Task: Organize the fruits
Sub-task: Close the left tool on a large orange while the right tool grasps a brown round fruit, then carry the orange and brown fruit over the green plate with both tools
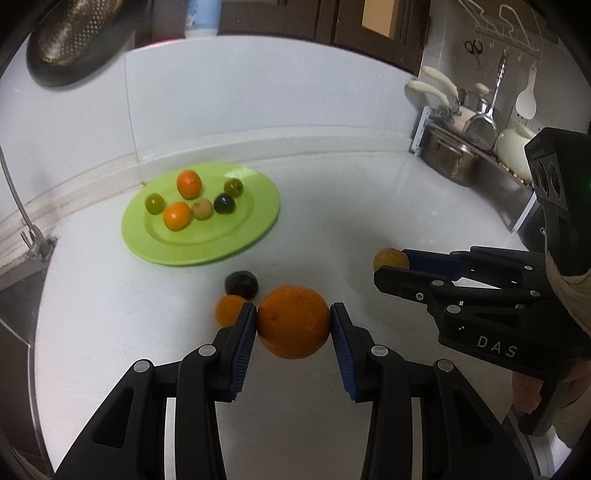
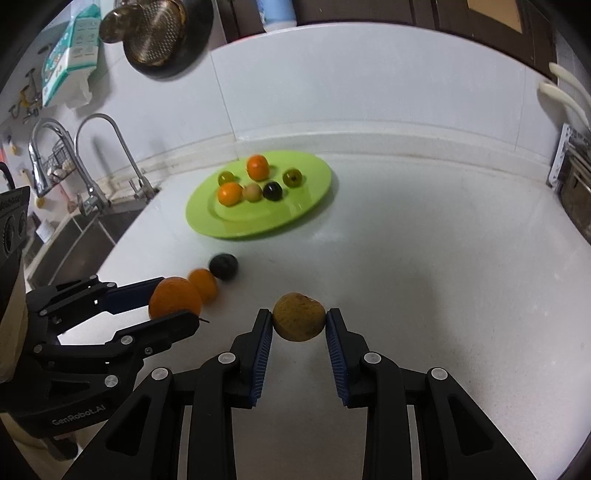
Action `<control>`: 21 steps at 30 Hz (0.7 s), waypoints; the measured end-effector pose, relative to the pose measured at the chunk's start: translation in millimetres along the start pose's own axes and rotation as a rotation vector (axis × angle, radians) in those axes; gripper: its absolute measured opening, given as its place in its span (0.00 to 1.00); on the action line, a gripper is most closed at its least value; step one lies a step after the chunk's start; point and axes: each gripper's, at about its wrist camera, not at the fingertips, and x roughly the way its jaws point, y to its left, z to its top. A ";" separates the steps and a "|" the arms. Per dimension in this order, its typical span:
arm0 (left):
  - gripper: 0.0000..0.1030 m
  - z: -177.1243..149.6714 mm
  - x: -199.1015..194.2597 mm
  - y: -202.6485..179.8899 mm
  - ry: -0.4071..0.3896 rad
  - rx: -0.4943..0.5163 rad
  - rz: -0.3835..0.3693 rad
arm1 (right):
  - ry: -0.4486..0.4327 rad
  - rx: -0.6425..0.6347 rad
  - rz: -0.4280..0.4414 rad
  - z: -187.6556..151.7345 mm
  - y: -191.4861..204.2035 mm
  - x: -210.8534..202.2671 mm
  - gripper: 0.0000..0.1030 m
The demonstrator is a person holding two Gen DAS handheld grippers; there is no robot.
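Note:
My left gripper (image 1: 293,314) is shut on a large orange (image 1: 293,321), held just above the white counter. My right gripper (image 2: 299,315) is shut on a yellow-brown speckled fruit (image 2: 299,316); the left wrist view shows that fruit (image 1: 389,259) at the right gripper's tips. A green plate (image 1: 258,225) near the back wall carries several small fruits: two oranges, two green ones, a beige one and a dark one. On the counter in front of the plate lie a dark fruit (image 1: 241,283) and a small orange (image 1: 229,309).
A sink with faucets (image 2: 92,177) lies at the left. At the right stands a dish rack (image 1: 476,147) with pots and utensils. A strainer and pan (image 2: 159,33) hang on the tiled wall behind the plate.

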 end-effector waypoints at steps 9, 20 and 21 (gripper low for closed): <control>0.39 8.4 -23.8 13.2 -0.064 0.014 0.022 | -0.059 0.000 0.011 12.7 18.1 -14.9 0.30; 0.39 21.9 -41.6 26.3 -0.128 0.029 0.056 | -0.132 -0.018 0.027 30.4 37.5 -26.3 0.30; 0.39 24.0 -42.6 28.5 -0.132 0.028 0.057 | -0.138 -0.021 0.029 32.9 38.8 -26.3 0.30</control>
